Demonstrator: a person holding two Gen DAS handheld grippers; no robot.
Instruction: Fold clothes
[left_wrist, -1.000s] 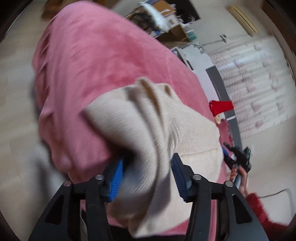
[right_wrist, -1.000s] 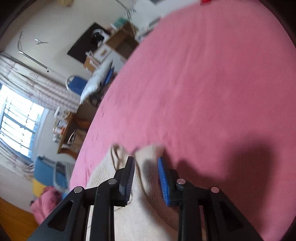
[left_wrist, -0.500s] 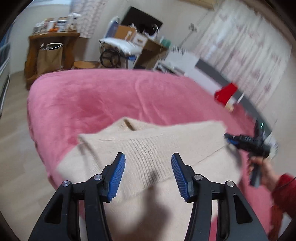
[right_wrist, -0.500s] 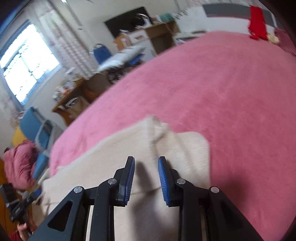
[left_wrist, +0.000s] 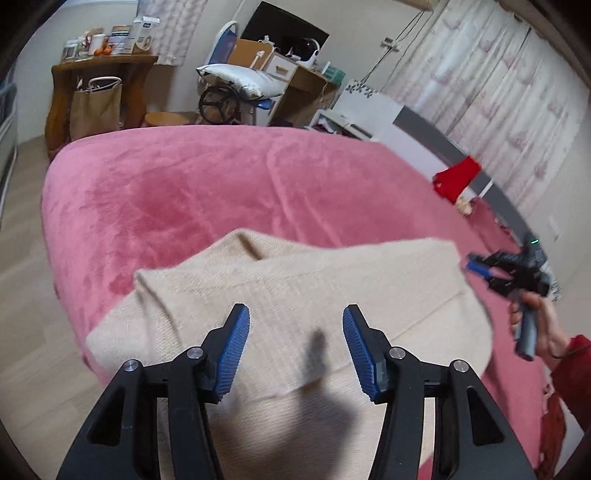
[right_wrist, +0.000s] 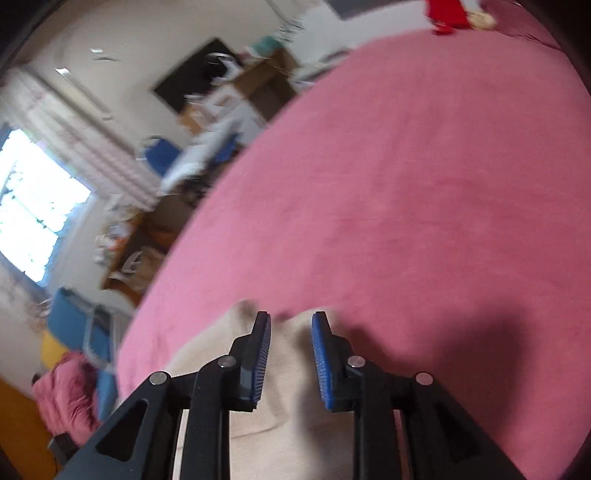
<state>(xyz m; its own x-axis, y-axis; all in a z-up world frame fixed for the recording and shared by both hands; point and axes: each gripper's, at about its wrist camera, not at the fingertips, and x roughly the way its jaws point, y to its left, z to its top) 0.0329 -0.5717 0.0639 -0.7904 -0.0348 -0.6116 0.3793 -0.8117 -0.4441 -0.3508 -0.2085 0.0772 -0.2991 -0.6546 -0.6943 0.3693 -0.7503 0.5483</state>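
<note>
The cream ribbed-knit sweater (left_wrist: 295, 295), soft, light and floppy near the pink bed's (left_wrist: 184, 192) near edge, wants hem-corner grips; left tongs (left_wrist: 295, 347) and right tongs (right_wrist: 290, 354), just widened, both gape empty.

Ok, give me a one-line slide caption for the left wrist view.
Left gripper with jaws open above a cream knit sweater on the pink bedspread, right gripper at the sweater's far corner.

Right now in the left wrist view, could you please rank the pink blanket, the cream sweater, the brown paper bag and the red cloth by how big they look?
1. Pink blanket
2. Cream sweater, though it lies nearest the camera, which enlarges it
3. Brown paper bag
4. Red cloth; it and the bag sit far back, so their order is unsure.
</note>
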